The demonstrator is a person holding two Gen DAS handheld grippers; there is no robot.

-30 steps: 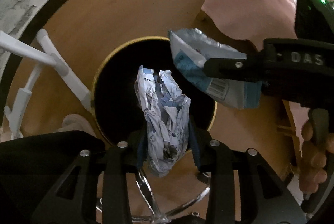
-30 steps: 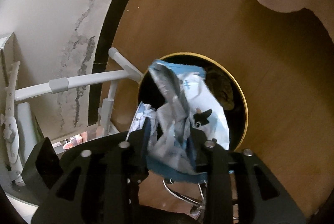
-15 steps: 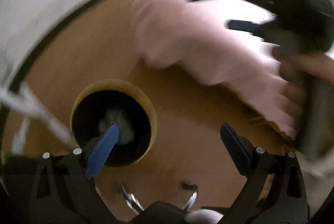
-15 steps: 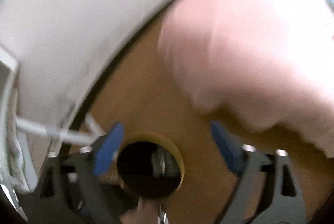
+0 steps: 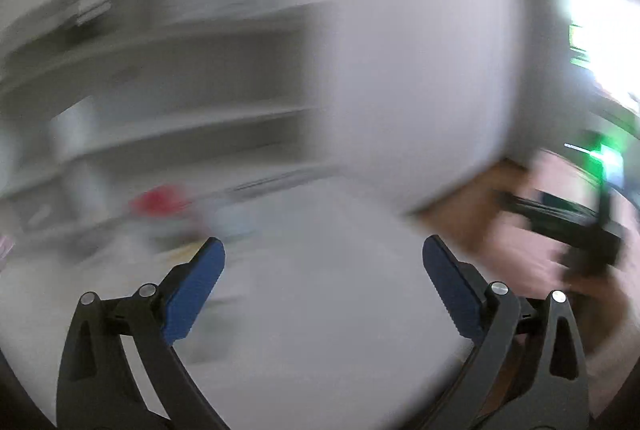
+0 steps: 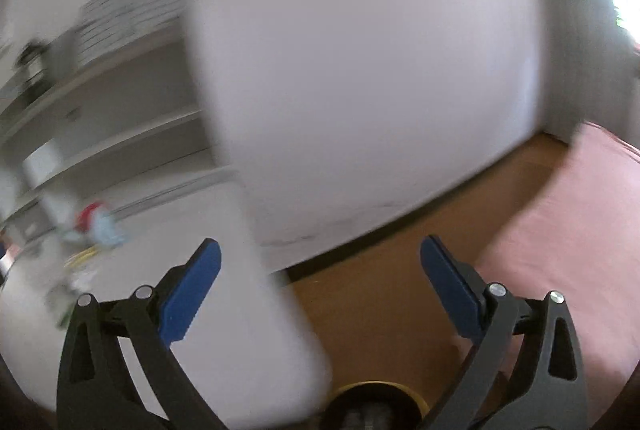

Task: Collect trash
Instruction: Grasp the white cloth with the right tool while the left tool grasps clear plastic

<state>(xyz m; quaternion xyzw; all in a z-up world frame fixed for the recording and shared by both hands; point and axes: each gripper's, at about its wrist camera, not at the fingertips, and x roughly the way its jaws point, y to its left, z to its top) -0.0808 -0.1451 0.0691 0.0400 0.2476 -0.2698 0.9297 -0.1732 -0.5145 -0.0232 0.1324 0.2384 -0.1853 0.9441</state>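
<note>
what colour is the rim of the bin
Gold-yellow rim around a dark inside, seen best in the right wrist view.

A white tabletop [image 6: 224, 330] with a rounded corner fills the lower left of the right wrist view, and the same pale surface [image 5: 320, 310] spreads under the left wrist view. At its far end lies a blurred heap of small things: a red object [image 6: 89, 214] beside something light blue [image 6: 107, 232], with a yellow streak [image 6: 86, 253] just in front. Their shapes are too smeared to name. Beside the table runs a brown wooden floor [image 6: 384, 294]. On it, at the bottom edge, stands a round black bin with a yellow rim [image 6: 376, 388]. A pink fabric surface [image 6: 560, 230] lies to the right.
</note>
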